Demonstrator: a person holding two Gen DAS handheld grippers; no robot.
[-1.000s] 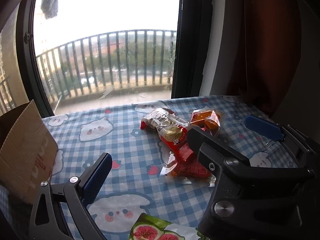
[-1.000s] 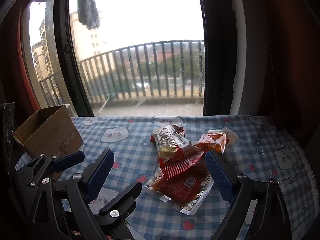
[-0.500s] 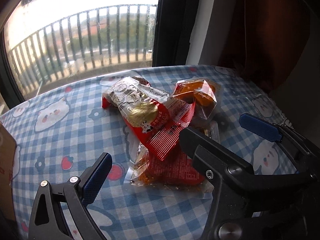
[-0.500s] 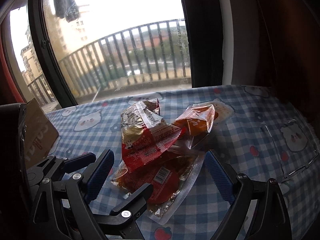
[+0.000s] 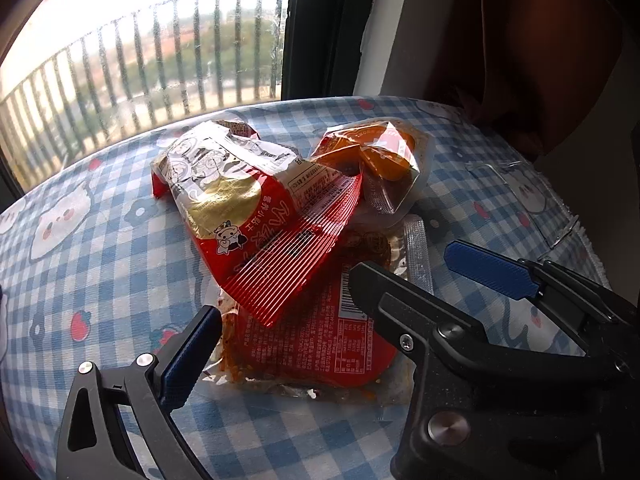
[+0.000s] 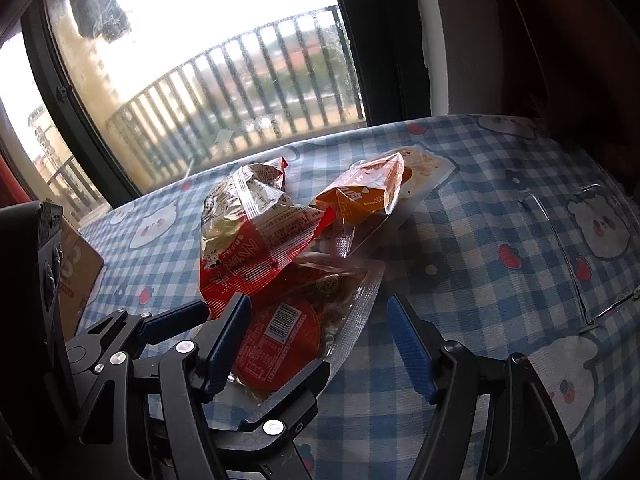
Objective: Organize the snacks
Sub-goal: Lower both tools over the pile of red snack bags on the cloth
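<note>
The snacks lie in 1 loose pile at the middle of the checked desk (image 6: 500, 208): a red-and-gold packet (image 6: 256, 236) rests across a flat red vacuum pouch (image 6: 288, 332), with an orange packet (image 6: 360, 196) at about 1 o'clock from it.

The right gripper (image 6: 316, 332) has just been narrowing its fingers, which straddle the near end of the flat pouch without pressing it, so nothing is held. The left gripper (image 5: 320, 292) stands released, its near finger (image 5: 192, 348) just beside the pouch's 8 o'clock corner.

Risks, as I judge them:
- Both grippers crowd the same pouch and could collide.
- Lifting the bottom pouch would likely tip the red-and-gold packet off.
- The slick film may slide or crumple out of a shallow pinch.
- The cardboard box (image 6: 78, 264) sits well off at 9 o'clock, a long carry.
</note>
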